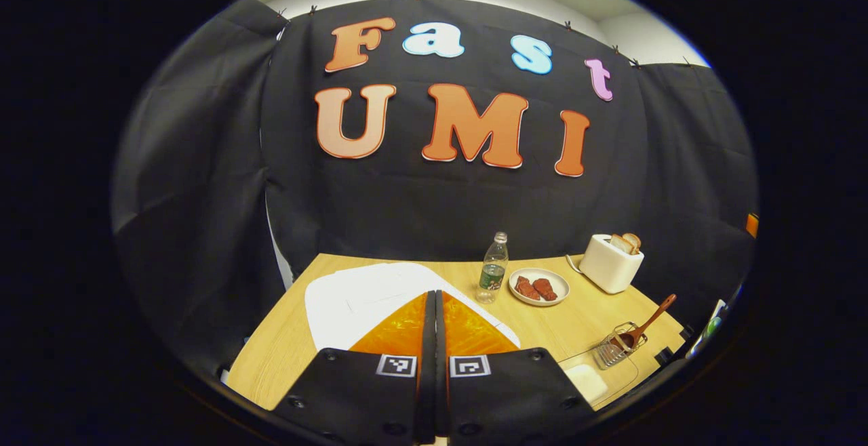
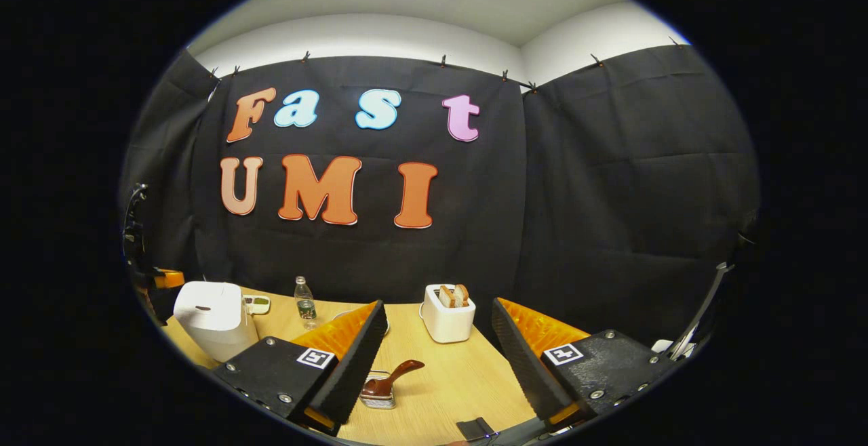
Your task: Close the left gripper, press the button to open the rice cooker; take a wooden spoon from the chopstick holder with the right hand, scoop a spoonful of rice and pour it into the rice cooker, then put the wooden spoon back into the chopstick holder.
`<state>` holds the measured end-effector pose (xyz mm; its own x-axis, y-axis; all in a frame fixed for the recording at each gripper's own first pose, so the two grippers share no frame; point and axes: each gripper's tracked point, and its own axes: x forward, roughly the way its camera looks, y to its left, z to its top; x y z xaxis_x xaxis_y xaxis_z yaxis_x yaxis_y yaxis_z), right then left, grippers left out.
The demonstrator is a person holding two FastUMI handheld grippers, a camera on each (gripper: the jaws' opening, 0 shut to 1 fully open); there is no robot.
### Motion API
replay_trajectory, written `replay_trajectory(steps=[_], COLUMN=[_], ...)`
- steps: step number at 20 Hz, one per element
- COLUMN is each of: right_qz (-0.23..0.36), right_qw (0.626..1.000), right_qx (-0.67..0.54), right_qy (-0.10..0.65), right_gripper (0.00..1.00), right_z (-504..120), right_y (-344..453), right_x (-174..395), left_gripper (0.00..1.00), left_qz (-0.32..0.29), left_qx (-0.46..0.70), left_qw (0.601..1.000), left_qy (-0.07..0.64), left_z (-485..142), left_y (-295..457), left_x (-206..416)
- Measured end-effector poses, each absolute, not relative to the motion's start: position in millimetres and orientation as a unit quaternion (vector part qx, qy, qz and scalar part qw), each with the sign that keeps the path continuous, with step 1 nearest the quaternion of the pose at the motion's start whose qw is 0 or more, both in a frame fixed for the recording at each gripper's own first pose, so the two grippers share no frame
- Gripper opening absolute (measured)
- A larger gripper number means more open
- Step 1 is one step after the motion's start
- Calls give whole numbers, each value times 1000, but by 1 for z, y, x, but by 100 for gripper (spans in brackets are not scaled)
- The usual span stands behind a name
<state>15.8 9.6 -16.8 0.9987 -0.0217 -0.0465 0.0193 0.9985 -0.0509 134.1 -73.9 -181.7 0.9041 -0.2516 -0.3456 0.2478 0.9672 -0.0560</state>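
Left gripper (image 1: 434, 303) has its fingers pressed flat together with nothing between them, poised above the white rice cooker (image 1: 352, 297), whose lid looks down. Over in the right gripper view the same rice cooker (image 2: 215, 320) sits at the far left of the wooden table (image 2: 461, 371). The right gripper (image 2: 441, 358) is spread wide and empty, raised above the table. Down between its fingers stands the wire chopstick holder (image 2: 378, 398) with the wooden spoon (image 2: 390, 378) leaning out of it, handle angled up to the right; the left finger edge runs just beside the holder. In the left gripper view that chopstick holder (image 1: 618, 346) and wooden spoon (image 1: 647, 324) are well off to the right. Around them: a water bottle (image 1: 494, 268), a plate (image 1: 539, 288) with two reddish pieces of food, a white toaster (image 1: 612, 263) with bread in its slots, and a white square dish (image 1: 586, 381) near the table edge.
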Motion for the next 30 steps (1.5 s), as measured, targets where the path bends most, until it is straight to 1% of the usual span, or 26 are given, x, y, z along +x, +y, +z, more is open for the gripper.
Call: replay_trajectory(steps=[5, 7, 10, 12, 14, 15, 16, 19, 21, 26, 30], right_qz=[-19, -22, -27, -26, -21, -19, -17, -11, -10, -8, -2], right_qw=[999, 999, 999, 999, 999, 999, 999, 999, 999, 999, 999], right_qx=[-16, -13, -11, -7, -6, -7, -8, -11, -15, -13, -3], right_qy=[25, 24, 29, 30, 33, 33, 32, 35, 33, 32, 37], right_gripper=[96, 96, 96, 96, 96, 96, 96, 96, 96, 96, 96], right_z=[-17, -17, -20, -21, -23, -24, -24, -27, -28, -29, -37], right_y=[1, -2, -5, -4, -1, 1, 4, 9, 8, 7, 12], right_x=[15, 13, 14, 15, 15, 15, 15, 16, 15, 13, 16], left_gripper=[4, 5, 4, 5, 4, 4, 5, 5, 5, 5, 4], left_qz=[-134, -130, -124, -124, -127, -123, -119, -106, -101, -77, -78], left_qx=[-3, -1, 7, -7, -4, 0, -6, -2, 0, -26, -33], left_qw=[961, 958, 952, 952, 948, 942, 948, 955, 961, 983, 989], left_qy=[242, 255, 278, 279, 292, 313, 295, 279, 256, 166, 121], left_z=[-236, -246, -262, -259, -263, -273, -266, -262, -244, -155, -100], left_y=[-77, -74, -68, -68, -68, -64, -67, -69, -67, -49, -38], left_x=[153, 156, 160, 161, 161, 153, 157, 156, 153, 152, 134])
